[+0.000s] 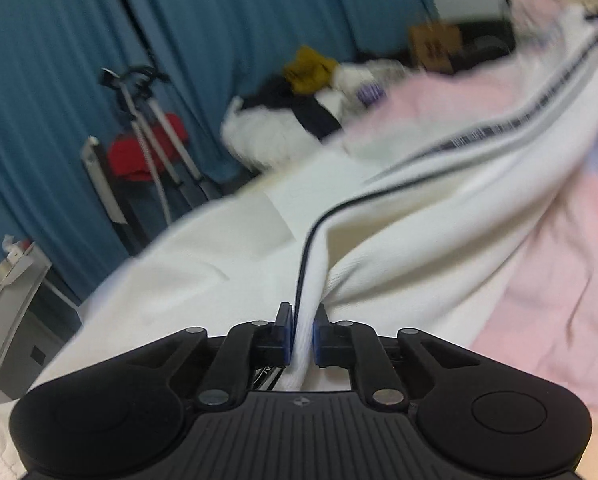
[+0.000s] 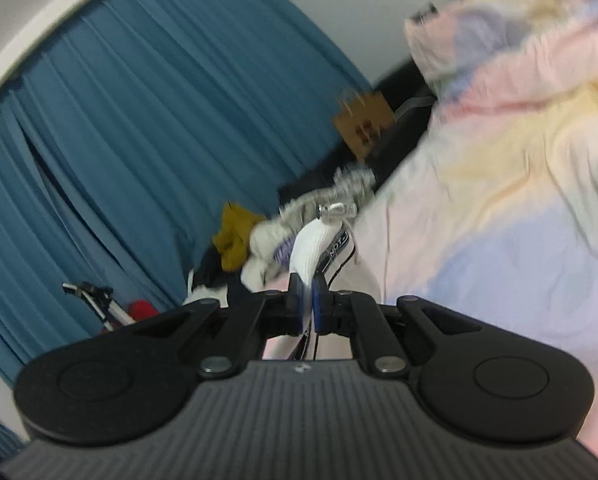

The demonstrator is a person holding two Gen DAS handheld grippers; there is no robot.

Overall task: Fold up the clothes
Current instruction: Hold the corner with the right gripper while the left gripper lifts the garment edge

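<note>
White garment point(image 1: 439, 216) stretches diagonally, seemingly taut, gripped by left claw point(image 1: 302, 322) and right claw point(image 2: 307, 296).

Each view looks forward from just behind its own gripper, whose black body fills the bottom of the frame: the left gripper point(image 1: 302, 316) points slightly down across a white garment point(image 1: 439, 216) running to the upper right, the right gripper point(image 2: 307, 284) nearly level and rolled, with pastel bedding point(image 2: 499, 200) filling the right half. Both sit close to the cloth. Both share the blue curtain point(image 1: 99, 60) at upper left, the clothes pile point(image 2: 259, 240) with a mustard piece mid-frame, and a brown box point(image 1: 435, 46).
</note>
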